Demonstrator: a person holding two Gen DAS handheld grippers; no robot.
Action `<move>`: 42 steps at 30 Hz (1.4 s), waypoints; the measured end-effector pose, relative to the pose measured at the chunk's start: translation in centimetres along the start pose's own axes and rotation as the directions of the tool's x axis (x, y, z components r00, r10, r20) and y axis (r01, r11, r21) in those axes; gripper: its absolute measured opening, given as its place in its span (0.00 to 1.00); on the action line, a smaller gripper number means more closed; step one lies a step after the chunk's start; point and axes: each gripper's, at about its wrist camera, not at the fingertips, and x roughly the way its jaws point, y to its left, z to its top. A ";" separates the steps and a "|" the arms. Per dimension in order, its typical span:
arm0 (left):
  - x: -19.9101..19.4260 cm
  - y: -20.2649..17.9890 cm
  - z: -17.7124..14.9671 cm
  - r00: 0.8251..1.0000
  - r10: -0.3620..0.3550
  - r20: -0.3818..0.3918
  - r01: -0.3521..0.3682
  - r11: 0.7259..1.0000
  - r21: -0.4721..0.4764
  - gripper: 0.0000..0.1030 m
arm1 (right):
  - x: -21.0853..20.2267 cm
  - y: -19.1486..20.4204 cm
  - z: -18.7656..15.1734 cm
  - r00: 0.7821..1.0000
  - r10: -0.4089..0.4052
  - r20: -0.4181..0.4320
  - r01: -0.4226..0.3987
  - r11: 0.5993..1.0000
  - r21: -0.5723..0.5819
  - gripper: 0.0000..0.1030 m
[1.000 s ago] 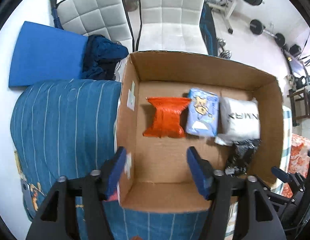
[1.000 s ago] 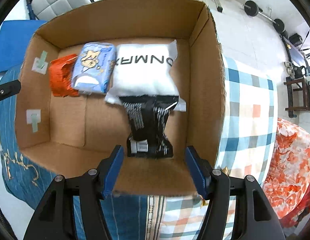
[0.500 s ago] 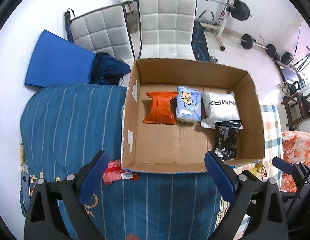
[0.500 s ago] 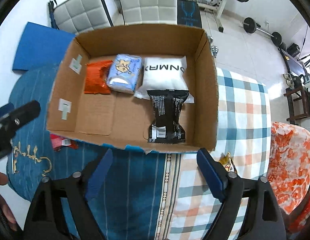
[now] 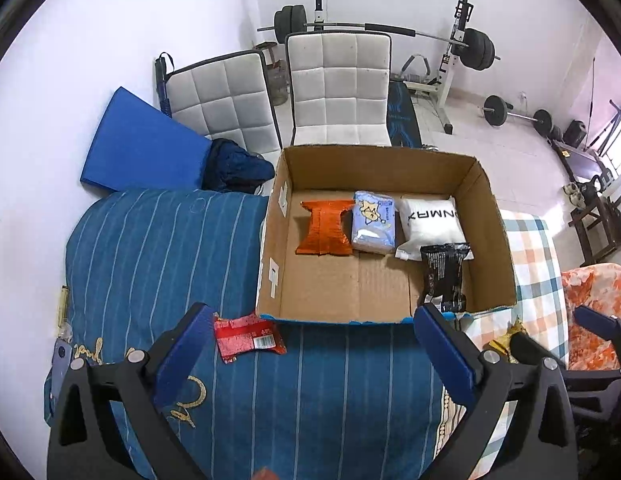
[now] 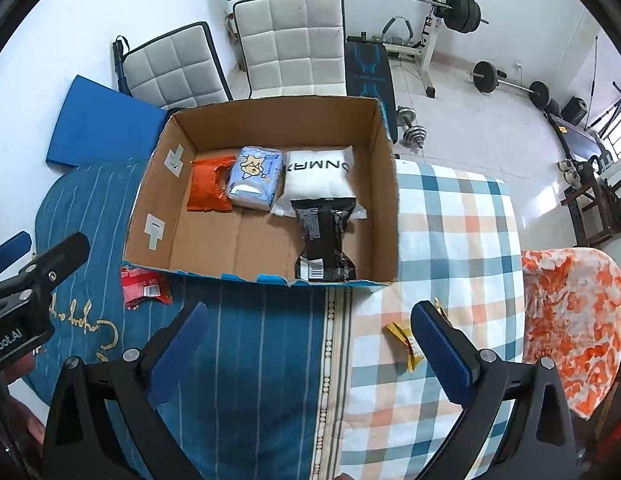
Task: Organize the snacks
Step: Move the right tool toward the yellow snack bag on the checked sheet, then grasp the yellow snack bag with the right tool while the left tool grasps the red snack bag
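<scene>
The open brown cardboard box (image 5: 384, 240) sits on a surface draped in a blue striped cloth (image 5: 158, 256) on the left and a checked orange-and-blue cloth (image 6: 450, 248) on the right. Along its far wall three snacks lie side by side: a crinkled orange packet (image 5: 324, 227), a light blue pack with a cartoon print (image 5: 373, 222) and a white pillow-shaped bag with black lettering (image 5: 430, 219). A black foil packet (image 6: 325, 236) lies nearer, against the right wall, its far end overlapping the white bag's near edge. The row looks deliberate, leaving the near left floor of the box free for more.

Two snacks remain outside. A red wrapper with a barcode (image 5: 248, 336) lies on the striped cloth just in front of the box's near left corner, close to the left gripper (image 5: 310, 348). A small yellow wrapper (image 6: 404, 340) lies on the checked cloth, just beside the inner finger of the right gripper (image 6: 310, 344).

Both pairs of fingers are spread wide and hold nothing, poised above the cloth near the box. Each gripper seems placed to take the wrapper on its own side next.
</scene>
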 end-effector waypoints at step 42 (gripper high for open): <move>19.2 15.2 -9.1 0.876 -0.035 -0.481 -0.157 0.922 -0.353 1.00 | 20.0 -7.3 -8.3 0.886 0.009 -0.464 0.021 0.998 0.059 0.27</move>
